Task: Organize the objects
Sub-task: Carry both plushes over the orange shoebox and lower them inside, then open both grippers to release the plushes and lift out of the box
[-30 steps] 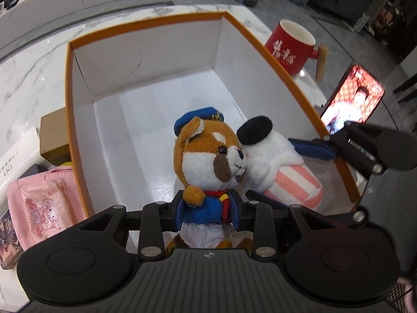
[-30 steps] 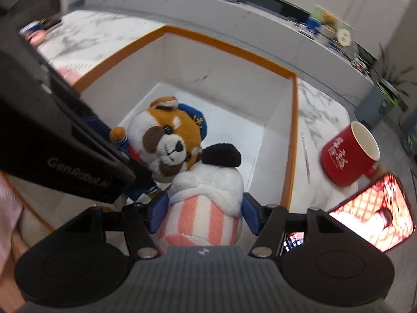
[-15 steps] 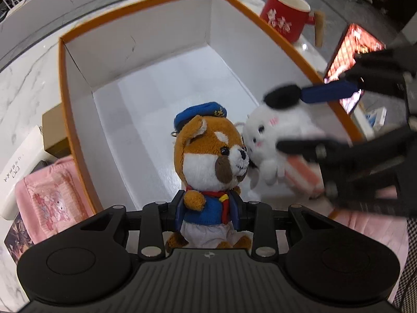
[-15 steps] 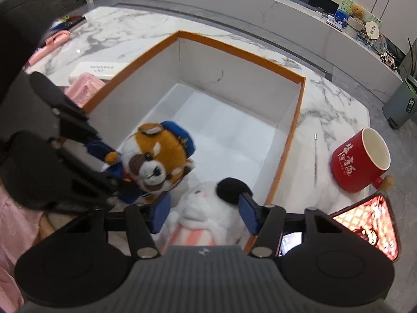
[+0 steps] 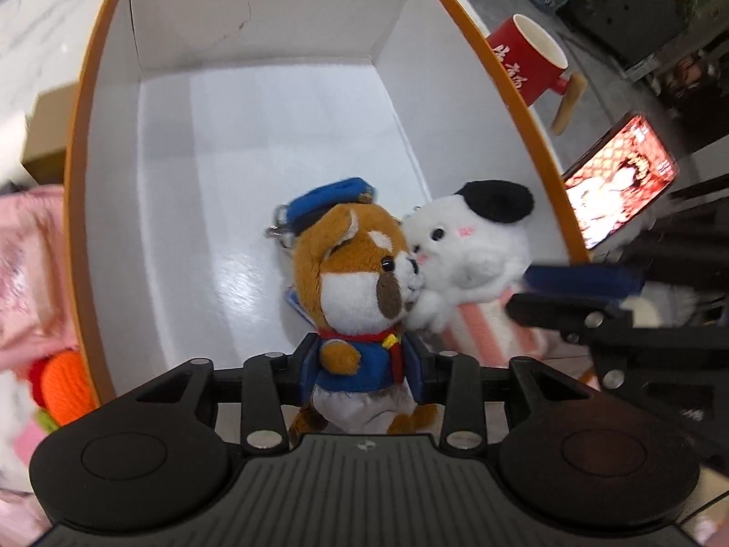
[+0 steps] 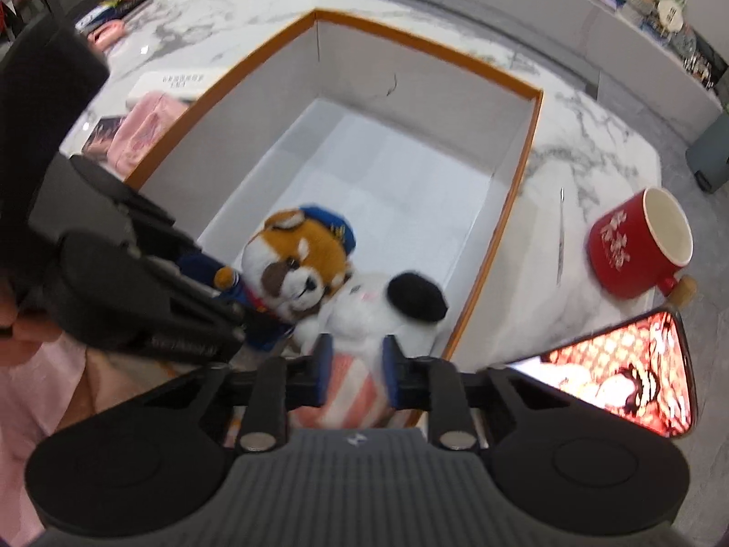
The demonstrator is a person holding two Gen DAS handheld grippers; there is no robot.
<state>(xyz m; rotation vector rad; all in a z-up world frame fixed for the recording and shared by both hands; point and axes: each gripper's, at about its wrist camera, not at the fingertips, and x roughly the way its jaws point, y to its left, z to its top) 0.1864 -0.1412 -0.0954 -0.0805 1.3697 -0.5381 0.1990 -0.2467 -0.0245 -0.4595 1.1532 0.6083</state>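
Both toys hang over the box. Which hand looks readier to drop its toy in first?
Probably the left tool: its dog toy hangs inside the box, while the right tool's white toy hugs the side wall.

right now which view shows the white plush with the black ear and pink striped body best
Left wrist view: the white plush with the black ear and pink striped body faces the camera, eyes and cheeks visible. Right wrist view shows only its back and ear, pinched in the right gripper.

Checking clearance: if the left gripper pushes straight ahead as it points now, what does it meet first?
The left gripper, shut on the dog plush, points down into the orange-rimmed box. Probably the plush meets the white box floor first; depth is unclear.
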